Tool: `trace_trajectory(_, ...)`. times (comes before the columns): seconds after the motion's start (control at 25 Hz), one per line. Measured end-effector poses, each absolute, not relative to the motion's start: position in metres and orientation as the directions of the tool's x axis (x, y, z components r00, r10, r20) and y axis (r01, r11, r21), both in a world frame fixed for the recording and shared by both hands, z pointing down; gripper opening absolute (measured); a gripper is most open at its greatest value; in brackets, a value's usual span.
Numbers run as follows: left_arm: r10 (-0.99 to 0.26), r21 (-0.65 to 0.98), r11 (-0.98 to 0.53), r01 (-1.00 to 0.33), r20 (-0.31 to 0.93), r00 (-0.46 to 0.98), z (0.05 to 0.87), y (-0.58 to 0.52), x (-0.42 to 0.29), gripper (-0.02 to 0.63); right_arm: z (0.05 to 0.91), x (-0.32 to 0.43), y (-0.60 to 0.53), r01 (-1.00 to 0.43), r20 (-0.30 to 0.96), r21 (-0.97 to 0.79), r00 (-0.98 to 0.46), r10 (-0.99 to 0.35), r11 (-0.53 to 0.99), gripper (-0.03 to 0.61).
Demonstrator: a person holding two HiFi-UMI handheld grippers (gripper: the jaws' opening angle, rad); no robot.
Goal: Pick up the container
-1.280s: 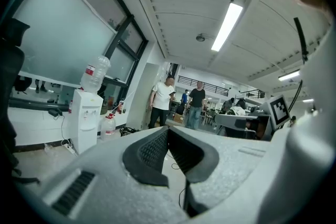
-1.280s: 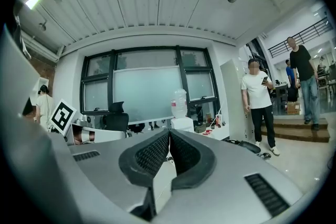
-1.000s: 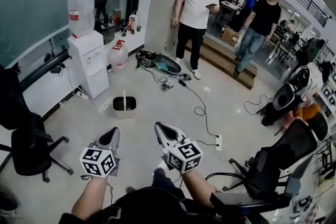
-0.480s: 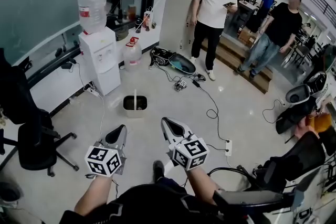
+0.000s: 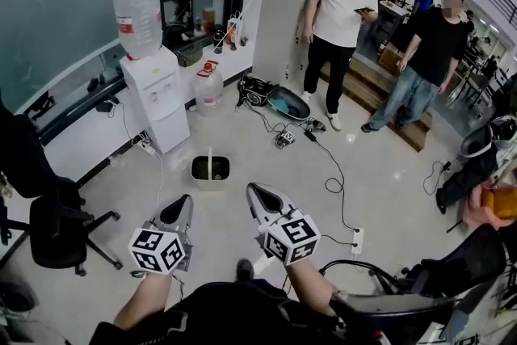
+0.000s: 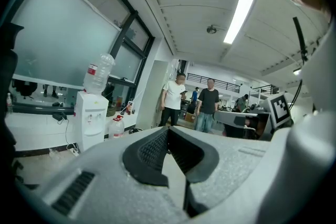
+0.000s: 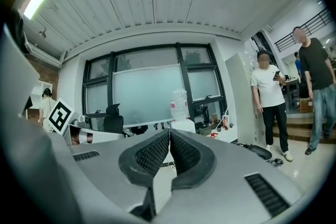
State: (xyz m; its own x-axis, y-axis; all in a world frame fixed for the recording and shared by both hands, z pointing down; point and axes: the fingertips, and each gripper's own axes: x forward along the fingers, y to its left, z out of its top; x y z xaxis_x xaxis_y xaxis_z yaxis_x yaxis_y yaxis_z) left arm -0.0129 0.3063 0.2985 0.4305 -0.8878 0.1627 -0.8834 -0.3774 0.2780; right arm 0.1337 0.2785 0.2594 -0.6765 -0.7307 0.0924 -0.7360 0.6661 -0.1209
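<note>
A small beige bin (image 5: 211, 170) with a stick standing in it sits on the floor, ahead of both grippers and apart from them. My left gripper (image 5: 179, 208) is held low at the left, jaws shut with nothing between them. My right gripper (image 5: 257, 193) is beside it at the right, also shut and empty. In the left gripper view the left gripper (image 6: 168, 130) has its pads touching; in the right gripper view the right gripper (image 7: 169, 133) looks the same. The bin does not show in either gripper view.
A white water dispenser (image 5: 155, 97) with a bottle on top stands at the left wall, a water jug (image 5: 208, 85) beside it. Cables and a power strip (image 5: 356, 240) lie on the floor. Office chairs (image 5: 48, 226) flank me. Two people (image 5: 343, 20) stand ahead.
The bin, the dispenser and the people have shifted right and slightly nearer in the head view. Both grippers have stayed shut and side by side.
</note>
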Motion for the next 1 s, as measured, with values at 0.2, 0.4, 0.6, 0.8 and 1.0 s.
trace_trajectory(0.2,-0.897,0.269,-0.356,-0.895,0.171,0.408,0.298,0.264,-0.007,0.009,0.259,0.140,0.235,-0.719,0.088,-0.132,-0.694,-0.714,0.683,0.009)
trace_trajectory(0.4,-0.907,0.267,-0.323,-0.908,0.187,0.377,0.303,0.235,0.010,0.009,0.265,0.161,0.204,-0.703,0.087,-0.126,-0.711,-0.698,0.700,0.009)
trace_trajectory(0.6,-0.911,0.255,-0.312,-0.915,0.192,0.364,0.301,0.208,0.029,0.009,0.265,0.184,0.175,-0.693,0.099,-0.122,-0.720,-0.687,0.710,0.009)
trace_trajectory(0.8,-0.906,0.255,-0.310,-0.916,0.213,0.366,0.305,0.190,0.037,0.009,0.269,0.189,0.151,-0.690,0.089,-0.142,-0.723,-0.685,0.710,0.009)
trace_trajectory(1.0,-0.904,0.264,-0.312,-0.913,0.214,0.371,0.310,0.161,0.026,0.009,0.276,0.174,0.126,-0.691,0.111,-0.159,-0.722,-0.683,0.705,0.009)
